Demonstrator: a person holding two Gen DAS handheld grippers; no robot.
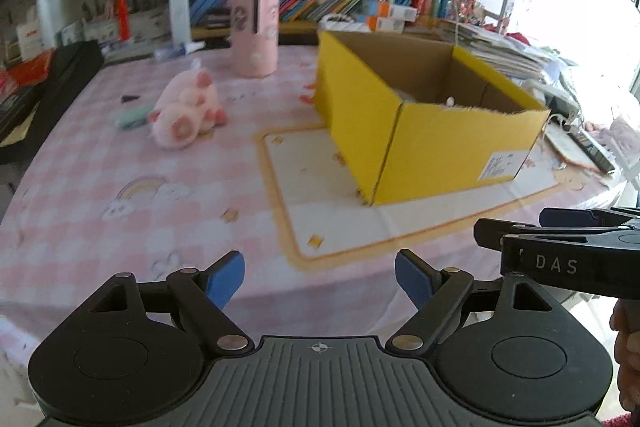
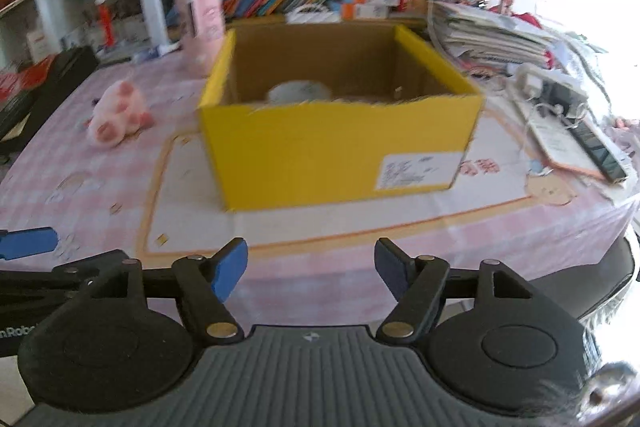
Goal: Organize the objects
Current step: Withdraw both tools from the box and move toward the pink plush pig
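Pink plush pig toy (image 1: 186, 111) lies on the checked tablecloth (image 1: 100, 179), left of the yellow cardboard box (image 2: 340, 147), which already holds something white; both the left gripper (image 1: 319, 281) and right gripper (image 2: 311, 269) are spread, empty.

I see a yellow cardboard box (image 2: 340, 143), matt outside and raw brown inside, with a ragged torn rim. The pink pig toy (image 1: 186, 105) looks like fuzzy plush. The bench (image 1: 120, 211) wears a smooth checked cloth. My left tongs (image 1: 320, 281) are matt black plastic with blue pads.
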